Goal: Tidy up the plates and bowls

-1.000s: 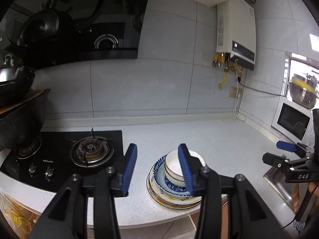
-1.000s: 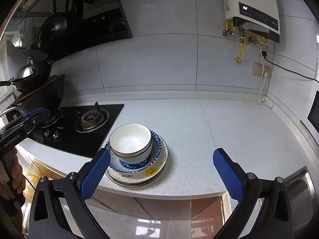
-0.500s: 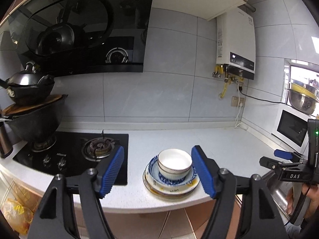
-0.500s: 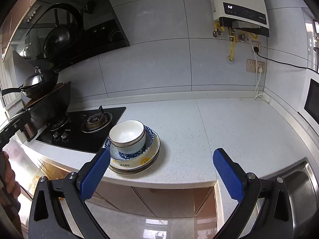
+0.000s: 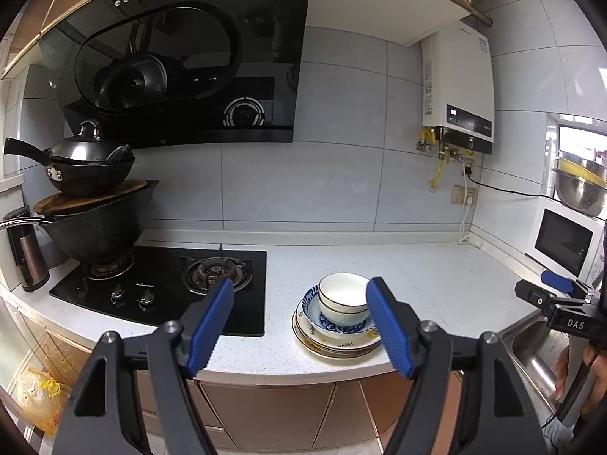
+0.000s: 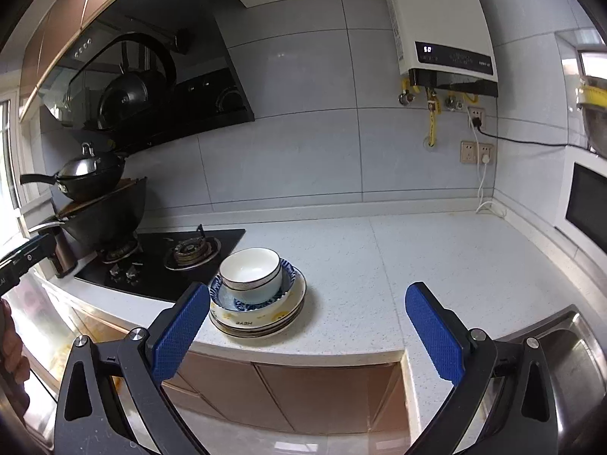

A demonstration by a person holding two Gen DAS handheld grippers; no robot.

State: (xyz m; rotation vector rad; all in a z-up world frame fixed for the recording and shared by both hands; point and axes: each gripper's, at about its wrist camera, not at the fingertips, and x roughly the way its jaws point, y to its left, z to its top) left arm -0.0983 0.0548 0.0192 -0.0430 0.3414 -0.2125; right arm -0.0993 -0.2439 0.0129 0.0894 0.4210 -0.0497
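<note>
A white bowl [image 5: 343, 297] sits in a blue-patterned bowl [image 6: 255, 297] on a stack of plates [image 5: 337, 345], near the front edge of the speckled counter [image 6: 436, 250], just right of the black gas stove [image 5: 163, 284]. The left gripper [image 5: 299, 326] hangs in front of the counter, its jaws just opened apart with nothing between them. The right gripper [image 6: 309, 331] is spread wide and empty too, with the sink [image 6: 576, 345] at the far right.
</note>
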